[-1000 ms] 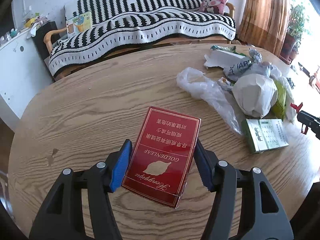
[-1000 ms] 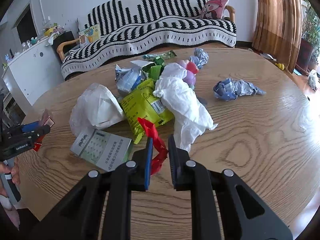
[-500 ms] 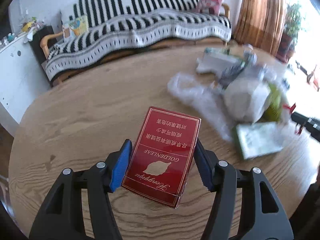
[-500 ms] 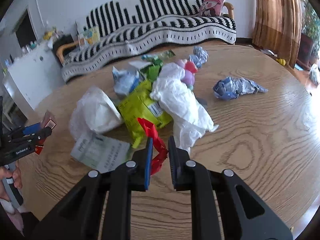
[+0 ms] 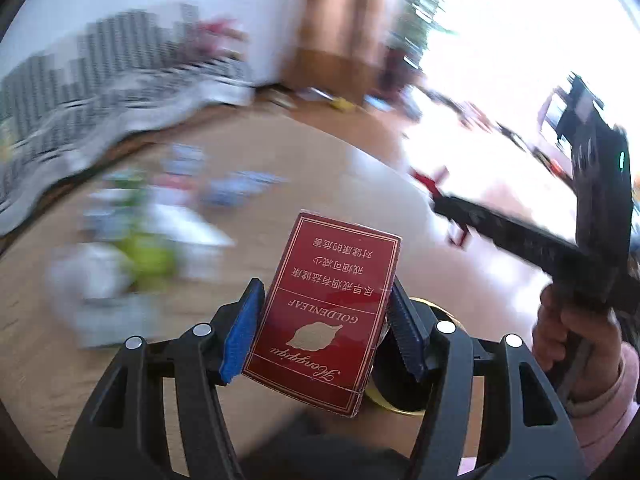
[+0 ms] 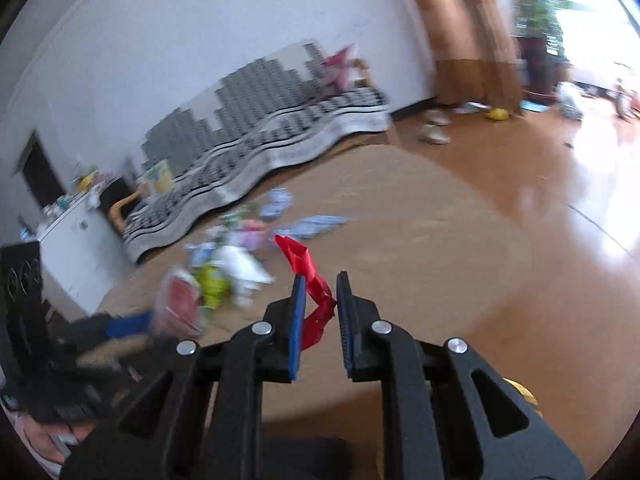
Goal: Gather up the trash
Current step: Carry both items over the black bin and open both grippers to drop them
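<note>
My left gripper is shut on a dark red cigarette box and holds it up above the round wooden table. The right gripper is shut on a crumpled red wrapper that sticks up between its blue pads. In the left wrist view the right gripper reaches in from the right, held by a hand in a pink sleeve. The blurred pile of trash lies on the table to the left. From the right wrist, the pile and the red box show at the left.
A round dark container with a gold rim sits just under my left gripper's fingers. A sofa under a black-and-white striped cover, a white cabinet, a brown curtain and shiny wooden floor surround the table.
Both grippers have swung fast to the right and risen, each keeping its grip. The trash pile has slid to the left of both views, and the gold-rimmed container has appeared.
</note>
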Demonstrator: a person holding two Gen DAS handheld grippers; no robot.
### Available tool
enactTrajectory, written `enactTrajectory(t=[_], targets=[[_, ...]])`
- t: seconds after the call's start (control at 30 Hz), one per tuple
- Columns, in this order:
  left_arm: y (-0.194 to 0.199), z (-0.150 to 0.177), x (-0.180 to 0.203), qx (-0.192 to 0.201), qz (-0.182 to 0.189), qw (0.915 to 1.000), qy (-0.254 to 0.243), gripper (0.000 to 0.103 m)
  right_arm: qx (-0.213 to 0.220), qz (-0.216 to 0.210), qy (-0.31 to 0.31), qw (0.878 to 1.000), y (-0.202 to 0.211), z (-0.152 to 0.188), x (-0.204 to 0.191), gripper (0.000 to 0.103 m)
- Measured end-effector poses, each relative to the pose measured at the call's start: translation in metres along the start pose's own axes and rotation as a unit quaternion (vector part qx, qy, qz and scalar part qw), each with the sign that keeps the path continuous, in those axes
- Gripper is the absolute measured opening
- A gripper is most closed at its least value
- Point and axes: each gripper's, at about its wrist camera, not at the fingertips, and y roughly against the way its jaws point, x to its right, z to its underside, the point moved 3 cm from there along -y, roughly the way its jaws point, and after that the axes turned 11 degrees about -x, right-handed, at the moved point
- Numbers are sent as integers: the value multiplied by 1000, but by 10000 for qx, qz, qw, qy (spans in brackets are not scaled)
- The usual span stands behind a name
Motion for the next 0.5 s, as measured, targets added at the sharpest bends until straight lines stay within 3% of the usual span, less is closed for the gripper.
enactTrajectory(t=[0.1, 0.23, 0.33, 0.5], targets=[[-71, 7, 55, -757, 560, 9955, -48, 60, -331, 314, -459, 9979, 7, 33, 71, 16], [-166, 37, 108, -1764, 762, 9811, -232, 60, -1042, 411, -1228, 9861, -14, 91, 147, 16], [-193, 49, 120, -2122, 786, 9733, -373, 59, -1357, 440, -1421, 9795, -21, 127, 177, 16], [-204, 44, 124, -2182, 768, 9720, -406, 59, -1517, 355, -1633, 9742, -28, 146, 198, 16]])
